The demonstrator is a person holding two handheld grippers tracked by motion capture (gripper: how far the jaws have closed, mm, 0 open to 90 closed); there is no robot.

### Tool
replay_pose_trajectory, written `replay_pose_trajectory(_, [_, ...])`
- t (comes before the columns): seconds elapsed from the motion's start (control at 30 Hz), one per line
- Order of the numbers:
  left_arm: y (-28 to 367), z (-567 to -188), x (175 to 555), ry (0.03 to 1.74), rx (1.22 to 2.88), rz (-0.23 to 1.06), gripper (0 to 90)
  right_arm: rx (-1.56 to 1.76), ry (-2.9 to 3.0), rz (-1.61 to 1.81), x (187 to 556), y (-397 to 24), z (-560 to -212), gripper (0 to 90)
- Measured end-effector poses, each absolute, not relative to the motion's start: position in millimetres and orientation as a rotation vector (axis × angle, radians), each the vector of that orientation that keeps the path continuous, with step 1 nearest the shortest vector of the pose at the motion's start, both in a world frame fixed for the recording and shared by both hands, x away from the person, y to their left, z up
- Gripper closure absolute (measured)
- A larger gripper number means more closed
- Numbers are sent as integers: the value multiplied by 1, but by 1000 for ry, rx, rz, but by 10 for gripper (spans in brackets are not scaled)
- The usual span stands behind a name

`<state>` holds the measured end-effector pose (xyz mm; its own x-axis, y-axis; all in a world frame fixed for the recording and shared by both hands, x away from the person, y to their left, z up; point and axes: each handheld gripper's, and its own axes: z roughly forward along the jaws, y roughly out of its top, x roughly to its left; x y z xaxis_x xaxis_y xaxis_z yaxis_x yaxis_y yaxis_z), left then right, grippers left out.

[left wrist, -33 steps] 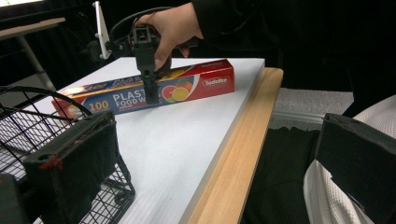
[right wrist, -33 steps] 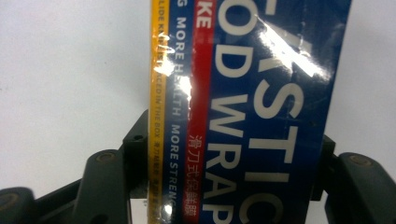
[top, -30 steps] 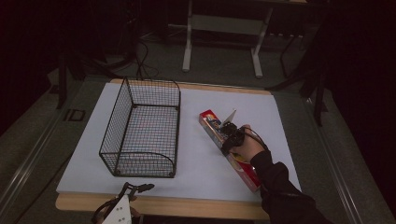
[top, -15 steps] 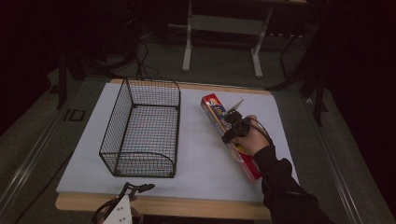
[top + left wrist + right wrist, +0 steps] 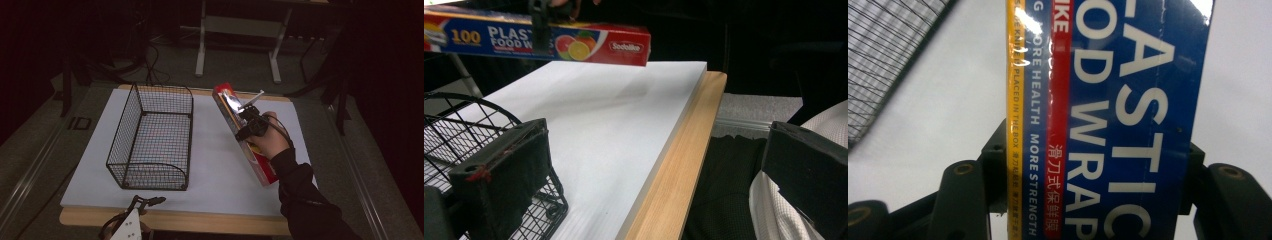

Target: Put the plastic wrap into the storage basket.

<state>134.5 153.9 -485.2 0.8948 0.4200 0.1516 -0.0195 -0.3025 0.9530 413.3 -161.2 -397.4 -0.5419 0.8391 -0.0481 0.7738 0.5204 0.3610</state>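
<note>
Above the white board (image 5: 210, 165), the right gripper (image 5: 243, 121) is clamped across the plastic wrap box (image 5: 235, 120), one jaw on each long side. Down by the near table edge, the left gripper (image 5: 659, 165) sits with jaws apart beside the wire basket (image 5: 155, 135).

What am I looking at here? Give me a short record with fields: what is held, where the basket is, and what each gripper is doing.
held item: plastic wrap box, lifted off the white board, one end higher
holder: right gripper, jaws shut on the box's sides
basket: wire basket, empty, left of the box
left gripper: at the table's near edge, jaws open, holding nothing
</note>
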Motion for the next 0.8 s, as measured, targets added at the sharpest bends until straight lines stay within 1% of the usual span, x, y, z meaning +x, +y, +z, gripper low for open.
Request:
replay_pose_trajectory(0.23, [154, -485, 135, 299, 1833, 445, 0, 1331, 2529, 504, 413, -145, -376, 400])
replay_pose_trajectory(0.8, [154, -484, 134, 299, 1827, 445, 0, 1245, 2536, 593, 414, -91, -348, 400])
